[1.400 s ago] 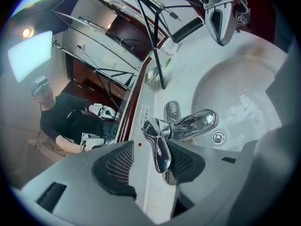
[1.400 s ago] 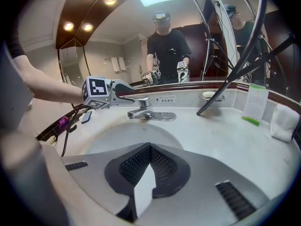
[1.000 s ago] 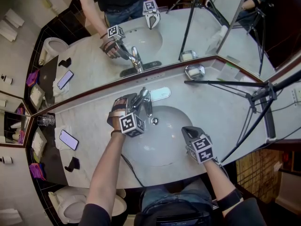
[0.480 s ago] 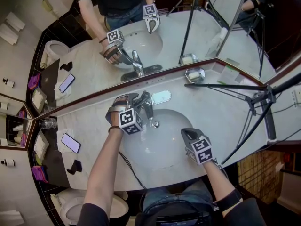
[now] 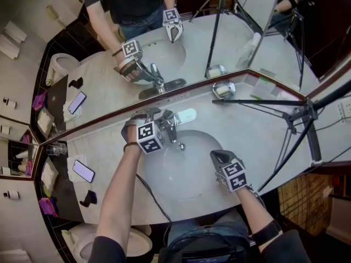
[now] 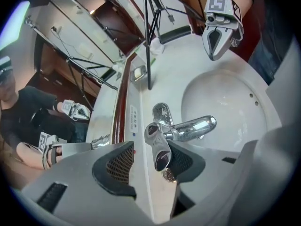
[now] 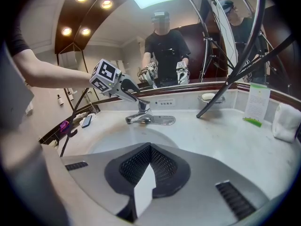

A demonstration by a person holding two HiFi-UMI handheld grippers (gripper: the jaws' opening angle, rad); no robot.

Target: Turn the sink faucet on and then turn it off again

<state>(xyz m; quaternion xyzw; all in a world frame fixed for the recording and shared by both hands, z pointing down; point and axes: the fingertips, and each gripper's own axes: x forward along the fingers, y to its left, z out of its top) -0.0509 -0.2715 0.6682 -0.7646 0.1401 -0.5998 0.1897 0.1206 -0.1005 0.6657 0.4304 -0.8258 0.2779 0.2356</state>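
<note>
The chrome faucet (image 5: 171, 127) stands at the back of the white sink (image 5: 189, 171). My left gripper (image 5: 159, 117) is at its lever (image 6: 159, 147). The jaws stand open with the lever between them; it lies against the right pad (image 6: 186, 160) and clear of the left pad (image 6: 115, 166). The spout (image 6: 196, 126) points over the basin, and I see no water stream. My right gripper (image 5: 215, 155) hovers shut and empty over the basin's front right. In the right gripper view, the left gripper (image 7: 130, 91) sits on top of the faucet (image 7: 142, 116).
A mirror runs along the back of the marble counter (image 5: 258, 141). A soap dish (image 5: 223, 89) and a black tripod (image 5: 285, 111) stand at the right. A phone (image 5: 83, 170) and a glass (image 5: 55, 148) lie at the left. A folded white cloth (image 7: 286, 121) sits far right.
The left gripper has tilted at the faucet lever and shifted slightly toward the mirror. The right gripper has stayed where it was.
</note>
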